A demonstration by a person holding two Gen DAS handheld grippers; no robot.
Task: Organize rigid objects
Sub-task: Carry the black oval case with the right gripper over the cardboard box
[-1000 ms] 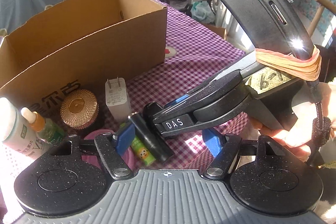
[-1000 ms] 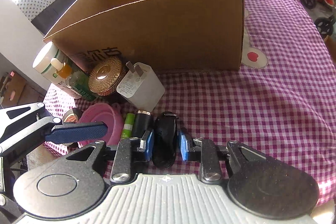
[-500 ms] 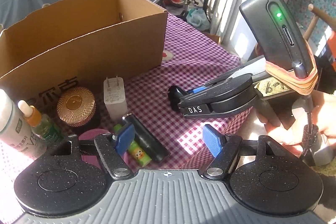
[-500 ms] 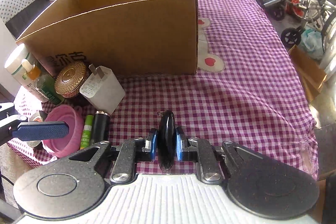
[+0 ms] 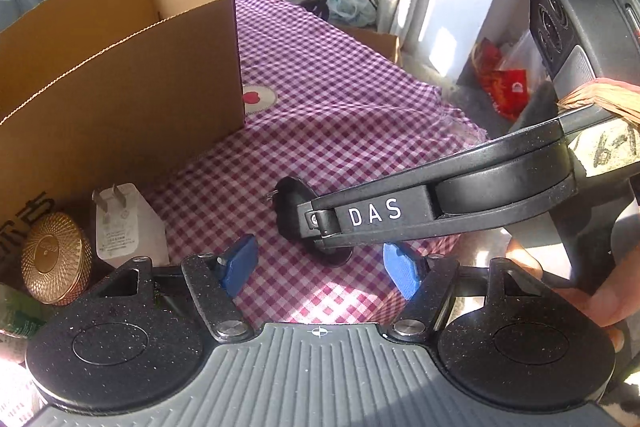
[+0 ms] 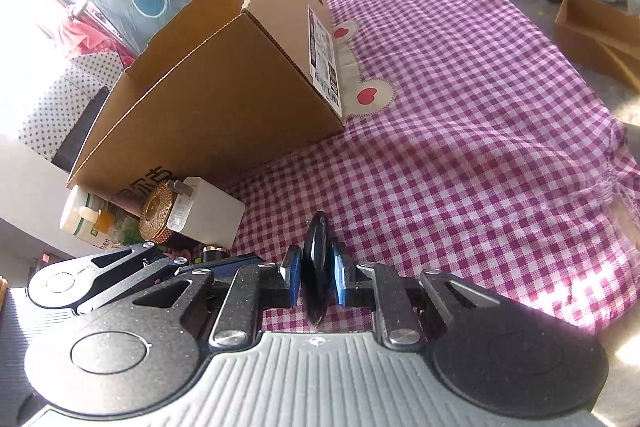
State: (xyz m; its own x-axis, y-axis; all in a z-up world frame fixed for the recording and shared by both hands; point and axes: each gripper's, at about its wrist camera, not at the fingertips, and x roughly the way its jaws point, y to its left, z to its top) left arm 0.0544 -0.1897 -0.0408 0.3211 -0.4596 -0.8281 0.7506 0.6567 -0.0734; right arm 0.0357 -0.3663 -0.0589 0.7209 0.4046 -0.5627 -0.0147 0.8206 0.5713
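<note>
Covering the table, a purple checked cloth [image 6: 460, 131] carries an open cardboard box [image 6: 224, 99]; the box stands at the left of the cloth, top open, with a printed label on its end wall; against its near wall stand a white plug adapter [image 6: 208, 215], a round gold-lidded jar [image 6: 158, 213] and a white bottle [image 6: 78, 213], the jar touching the adapter. The right gripper [image 6: 317, 277] is pinched on a black oval object [image 6: 316, 267]; the object stands on edge between the two blue pads, its far tip projecting beyond them, held above the cloth and apart from the box. The left gripper [image 5: 318, 269] has its pads spread wide with nothing between them; in the left wrist view the black oval object [image 5: 290, 207] lies just beyond these pads, partly hidden by the right gripper's finger marked DAS.
</note>
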